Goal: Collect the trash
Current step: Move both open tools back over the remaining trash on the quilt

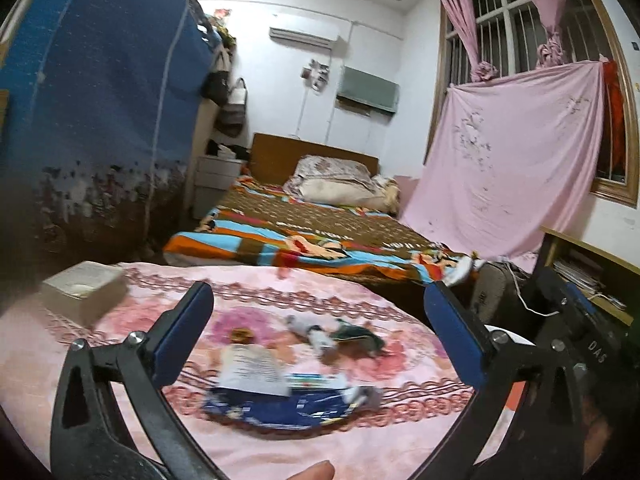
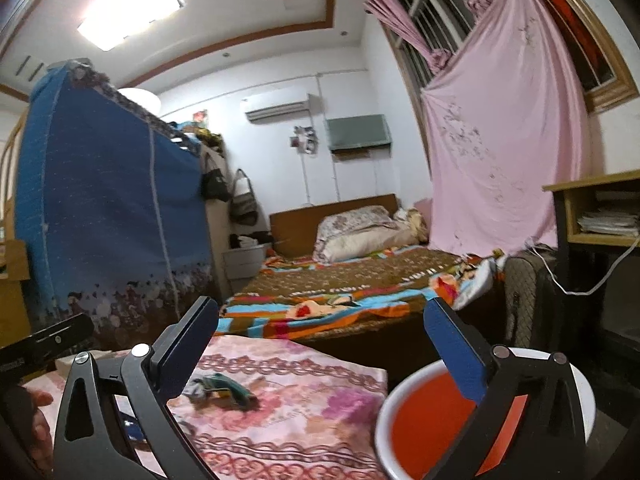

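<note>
Left wrist view looks down on the trash: a blurred blue-and-white wrapper (image 1: 276, 404) lies flat on a pink floral cloth (image 1: 320, 448) that covers a table, with a white printed paper (image 1: 252, 368) resting on its far edge. Just beyond these sit a small brown scrap (image 1: 242, 336) and a crumpled dark green and grey wrapper (image 1: 340, 334). The left gripper (image 1: 316, 336) hovers above them with its blue-padded fingers spread wide and nothing between them. A pale tissue box (image 1: 84, 290) stands near the far left corner of the cloth.

Right wrist view shows the green wrapper (image 2: 222, 390) on the same cloth, and beside the table edge a round bin with a white rim (image 2: 384, 404) and a red lining. The right gripper (image 2: 320, 356) is also spread wide and empty, one finger over the cloth and the other over the bin's mouth. Behind the table is a bed with a striped, colourful blanket (image 2: 340, 300), a blue fabric wardrobe (image 2: 108, 200) and a pink sheet (image 2: 500, 160) hung over the window.

Judging from this, collecting appears to be at the reaching stage, with every piece on the cloth and none visible in the bin. The next move likely calls for lowering one claw over a single piece, closing on it, then carrying it over the red bin. Thin flat wrappers may slip or drag the cloth.
</note>
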Motion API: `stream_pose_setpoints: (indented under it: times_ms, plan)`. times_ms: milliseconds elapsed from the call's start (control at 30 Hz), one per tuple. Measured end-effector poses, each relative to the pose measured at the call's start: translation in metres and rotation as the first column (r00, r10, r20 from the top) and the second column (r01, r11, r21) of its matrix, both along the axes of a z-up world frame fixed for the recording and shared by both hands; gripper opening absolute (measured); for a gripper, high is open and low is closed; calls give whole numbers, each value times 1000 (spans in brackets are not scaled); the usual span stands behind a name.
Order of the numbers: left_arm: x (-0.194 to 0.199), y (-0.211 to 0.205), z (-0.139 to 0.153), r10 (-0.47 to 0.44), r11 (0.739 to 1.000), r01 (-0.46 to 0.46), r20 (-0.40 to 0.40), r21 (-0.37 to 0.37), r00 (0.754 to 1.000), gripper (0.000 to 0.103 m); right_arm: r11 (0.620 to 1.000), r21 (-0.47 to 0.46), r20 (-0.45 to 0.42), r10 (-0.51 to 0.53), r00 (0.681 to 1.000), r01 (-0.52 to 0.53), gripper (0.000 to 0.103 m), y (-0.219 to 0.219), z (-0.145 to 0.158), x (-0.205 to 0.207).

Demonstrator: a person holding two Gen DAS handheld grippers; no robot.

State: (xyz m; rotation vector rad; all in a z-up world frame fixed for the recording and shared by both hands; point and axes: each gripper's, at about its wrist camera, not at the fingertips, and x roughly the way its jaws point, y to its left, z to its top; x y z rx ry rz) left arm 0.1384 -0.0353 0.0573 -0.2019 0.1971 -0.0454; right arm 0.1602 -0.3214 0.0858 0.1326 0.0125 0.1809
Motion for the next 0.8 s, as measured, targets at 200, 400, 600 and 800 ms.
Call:
stream_pose_setpoints:
  times_ms: [200,400,600,800]
  plan:
    - [-10,20,-1,54,998,-54,37,12,998,92,997,-37,50,62,997,-60,103,28,2,-8]
    - [-10,36,5,68,996,-72,66,47,995,92,991,-77,81,117,990,-111,103,50,5,-8]
    - [-4,54,9,85,992,-93,93,86,992,92,984,-118,71,144,987,-135,103,67,6,5]
    - [7,64,6,51,997,-53,38,62,998,92,977,-166,-19,132,991,-133,103,80,4,26]
